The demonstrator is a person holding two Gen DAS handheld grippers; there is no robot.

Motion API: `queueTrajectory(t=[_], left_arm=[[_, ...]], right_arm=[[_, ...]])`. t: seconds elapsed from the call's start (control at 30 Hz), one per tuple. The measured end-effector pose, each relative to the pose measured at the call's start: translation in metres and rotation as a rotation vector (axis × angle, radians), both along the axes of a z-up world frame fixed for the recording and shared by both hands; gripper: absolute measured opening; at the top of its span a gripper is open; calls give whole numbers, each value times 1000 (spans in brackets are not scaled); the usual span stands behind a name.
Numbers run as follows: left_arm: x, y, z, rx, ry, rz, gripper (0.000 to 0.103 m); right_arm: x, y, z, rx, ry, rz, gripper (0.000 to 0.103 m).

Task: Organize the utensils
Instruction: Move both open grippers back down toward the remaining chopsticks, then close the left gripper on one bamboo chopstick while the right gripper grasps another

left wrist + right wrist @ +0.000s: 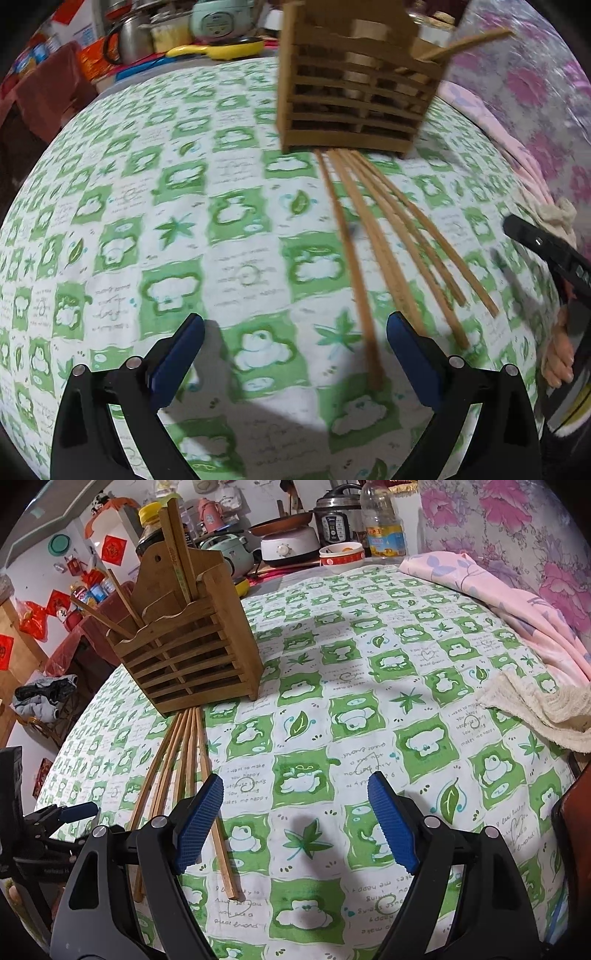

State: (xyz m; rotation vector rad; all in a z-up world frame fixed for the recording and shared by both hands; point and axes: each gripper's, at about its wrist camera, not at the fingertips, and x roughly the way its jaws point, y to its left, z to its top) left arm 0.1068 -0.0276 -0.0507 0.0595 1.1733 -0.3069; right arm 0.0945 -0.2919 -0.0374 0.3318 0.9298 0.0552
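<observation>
A slatted wooden utensil holder point(354, 92) stands on the table with several wooden chopsticks point(391, 240) fanned out flat in front of it. My left gripper point(295, 339) is open and empty, just short of their near ends. In the right wrist view the holder point(192, 653) stands at the upper left with a few chopsticks upright inside point(179, 546), and the loose chopsticks point(184, 768) lie below it. My right gripper point(295, 812) is open and empty, to the right of the loose chopsticks. The left gripper point(79, 810) shows at the left edge.
A green and white patterned tablecloth point(369, 709) covers the table. A pink cloth point(498, 602) and a cream knitted cloth point(543, 709) lie at the right edge. Pots, a rice cooker point(336, 517), bowls point(341, 555) and a bottle crowd the far side.
</observation>
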Motion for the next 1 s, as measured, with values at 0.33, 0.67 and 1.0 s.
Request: queueTrajectory(t=[0.33,0.67,1.0], left_arm=[[-49,-32,3,107,-97,-144,30],[-38,13,2,-88,1,-42,8],[-42,-7,2,19,-61,-78,7]], right_arm=[[-2,4,2,-28,-17,19,73],[-2,12,0,-38,-8,58,58],[-3,17,-1,-51,-3,76,44]])
